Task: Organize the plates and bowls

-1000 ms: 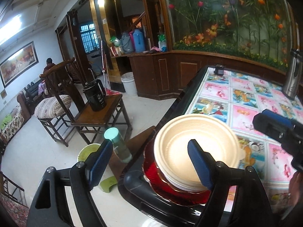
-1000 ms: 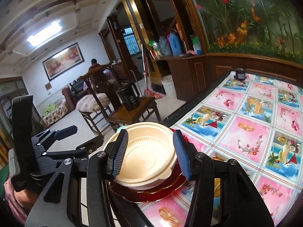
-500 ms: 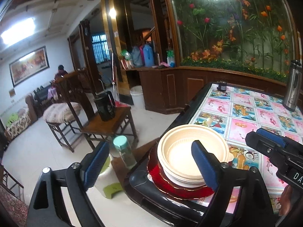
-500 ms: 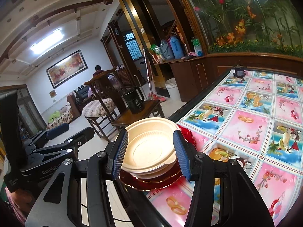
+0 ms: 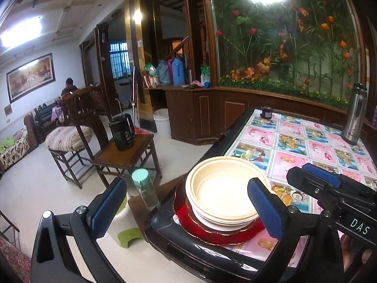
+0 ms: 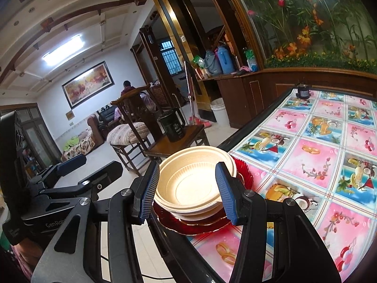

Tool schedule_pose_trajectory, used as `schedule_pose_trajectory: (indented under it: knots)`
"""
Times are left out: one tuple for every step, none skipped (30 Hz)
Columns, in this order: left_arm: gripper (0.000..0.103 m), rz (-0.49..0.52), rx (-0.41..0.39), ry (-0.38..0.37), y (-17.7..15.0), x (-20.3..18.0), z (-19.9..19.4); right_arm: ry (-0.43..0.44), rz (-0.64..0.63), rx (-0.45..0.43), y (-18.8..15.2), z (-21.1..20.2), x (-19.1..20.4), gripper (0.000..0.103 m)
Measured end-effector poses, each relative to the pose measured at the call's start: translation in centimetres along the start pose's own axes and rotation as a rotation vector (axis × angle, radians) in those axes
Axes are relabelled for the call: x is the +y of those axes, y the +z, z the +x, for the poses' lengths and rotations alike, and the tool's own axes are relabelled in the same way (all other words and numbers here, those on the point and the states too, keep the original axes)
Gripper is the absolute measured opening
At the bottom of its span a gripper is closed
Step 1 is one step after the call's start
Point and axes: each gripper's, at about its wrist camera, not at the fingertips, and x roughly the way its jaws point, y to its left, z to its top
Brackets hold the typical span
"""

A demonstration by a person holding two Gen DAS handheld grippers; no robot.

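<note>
A stack of cream bowls (image 5: 221, 188) sits on a red glass plate (image 5: 188, 214) at the near left corner of the table (image 5: 306, 146). My left gripper (image 5: 187, 206) hangs just short of the stack, its jaws opening wide. One pad is out over the floor and the other is in front of the bowls' right rim, and neither touches. In the right wrist view the bowls (image 6: 190, 179) and red plate (image 6: 245, 176) lie just beyond my right gripper (image 6: 187, 192), which is open and holds nothing. The right gripper (image 5: 315, 179) shows beside the stack, and the left gripper (image 6: 89, 167) at the left.
A steel thermos (image 5: 354, 118) and a small dark jar (image 5: 266, 112) stand at the table's far end. Below the corner stands a teal-capped bottle (image 5: 145, 188). A wooden chair holds a black kettle (image 5: 122, 133). A person (image 5: 68, 87) sits far across the room.
The left jaws have spread wider. Both grippers have drawn back from the bowl stack, which now looks smaller and farther off in both views.
</note>
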Motion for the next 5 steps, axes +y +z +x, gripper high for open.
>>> schedule_pose_trajectory:
  knots:
    - [0.103, -0.004, 0.009, -0.002, -0.04, 0.07, 0.21, -0.001, 0.006, 0.004, -0.06, 0.15, -0.07, 0.05]
    - [0.103, -0.005, 0.015, -0.003, -0.05, 0.09, 0.41, 0.0, 0.011, 0.008, -0.03, 0.34, -0.13, 0.05]
    - [0.103, -0.001, 0.021, 0.002, -0.08, 0.05, 0.61, 0.0, 0.017, 0.014, -0.06, 0.53, -0.23, 0.05]
    - [0.103, 0.002, 0.026, 0.009, -0.24, 0.07, 0.55, 0.0, 0.02, 0.018, -0.06, 0.67, -0.25, 0.05]
    - [0.103, 0.004, 0.034, 0.014, -0.31, 0.04, 0.71, -0.002, 0.024, 0.021, -0.1, 0.8, -0.29, 0.05]
